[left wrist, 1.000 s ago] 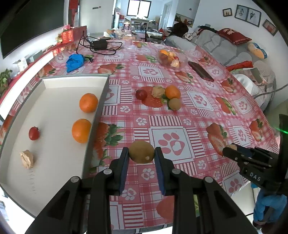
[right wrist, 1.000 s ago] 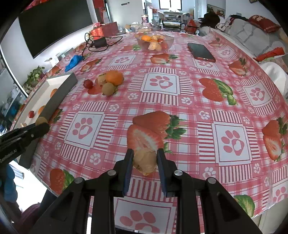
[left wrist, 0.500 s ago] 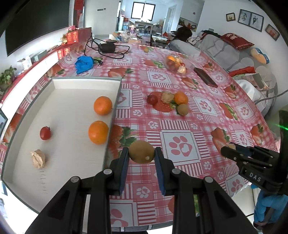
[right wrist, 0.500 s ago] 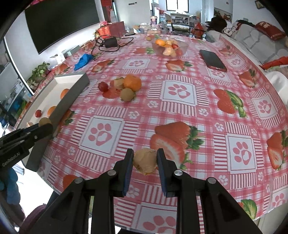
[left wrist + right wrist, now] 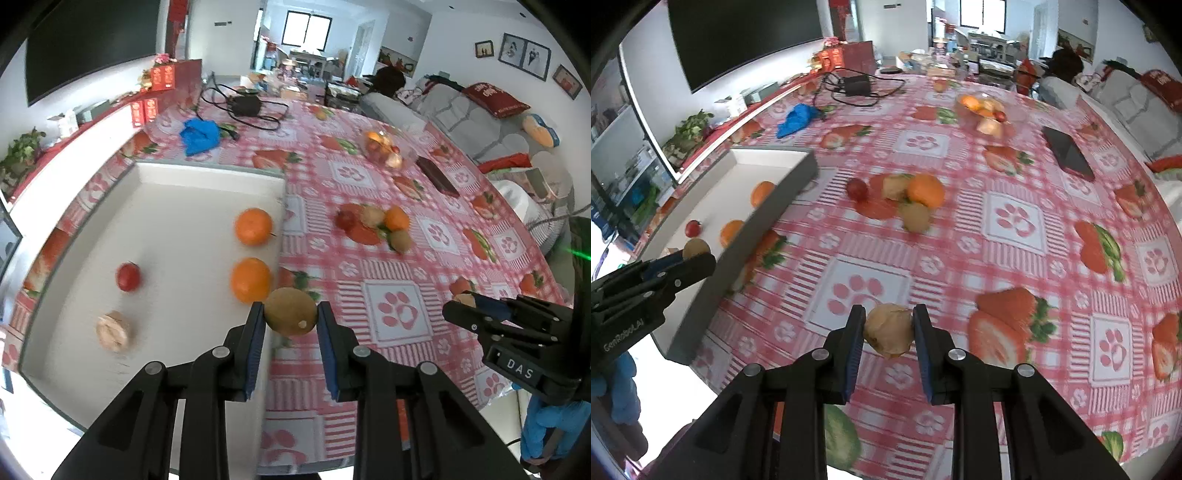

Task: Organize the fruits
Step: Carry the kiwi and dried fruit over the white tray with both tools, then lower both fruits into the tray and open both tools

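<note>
Left gripper (image 5: 291, 319) clamped on kiwi (image 5: 290, 311), held above right wall of white tray (image 5: 207, 177). Ahead-left in tray: two oranges (image 5: 251, 279), tomato (image 5: 128, 276), walnut (image 5: 113, 331). Right gripper (image 5: 888, 325) clamped on pale walnut-like fruit (image 5: 889, 329) above strawberry tablecloth (image 5: 1015, 218). Fruit cluster (image 5: 908, 201) ahead; tray far left.
</note>
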The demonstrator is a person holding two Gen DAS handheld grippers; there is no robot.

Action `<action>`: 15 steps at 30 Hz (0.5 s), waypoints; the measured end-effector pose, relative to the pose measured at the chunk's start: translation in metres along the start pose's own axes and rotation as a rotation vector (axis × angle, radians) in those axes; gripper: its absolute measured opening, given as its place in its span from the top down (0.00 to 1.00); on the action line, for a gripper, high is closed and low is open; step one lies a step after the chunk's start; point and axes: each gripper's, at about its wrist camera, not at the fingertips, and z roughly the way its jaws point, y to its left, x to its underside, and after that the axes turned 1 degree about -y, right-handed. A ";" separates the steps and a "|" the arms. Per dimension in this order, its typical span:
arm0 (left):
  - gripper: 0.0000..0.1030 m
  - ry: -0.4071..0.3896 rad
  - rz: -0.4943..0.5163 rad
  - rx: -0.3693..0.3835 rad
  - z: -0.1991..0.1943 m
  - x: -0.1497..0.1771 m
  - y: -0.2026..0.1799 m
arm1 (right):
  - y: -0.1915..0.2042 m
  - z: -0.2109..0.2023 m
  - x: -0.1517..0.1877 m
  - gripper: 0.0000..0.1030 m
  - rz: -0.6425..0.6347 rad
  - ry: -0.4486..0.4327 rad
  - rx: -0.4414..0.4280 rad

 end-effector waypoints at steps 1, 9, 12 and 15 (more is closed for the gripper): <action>0.70 -0.005 -0.005 -0.005 -0.002 -0.001 0.004 | 0.004 0.000 -0.003 0.73 -0.005 -0.001 -0.005; 0.70 -0.023 -0.053 -0.069 -0.010 -0.009 0.047 | 0.041 0.008 -0.031 0.73 -0.055 -0.008 -0.062; 0.70 -0.024 -0.064 -0.095 -0.010 -0.011 0.062 | 0.058 0.011 -0.042 0.73 -0.083 -0.013 -0.078; 0.70 -0.028 -0.072 -0.114 -0.012 -0.016 0.074 | 0.075 0.015 -0.054 0.73 -0.110 -0.019 -0.099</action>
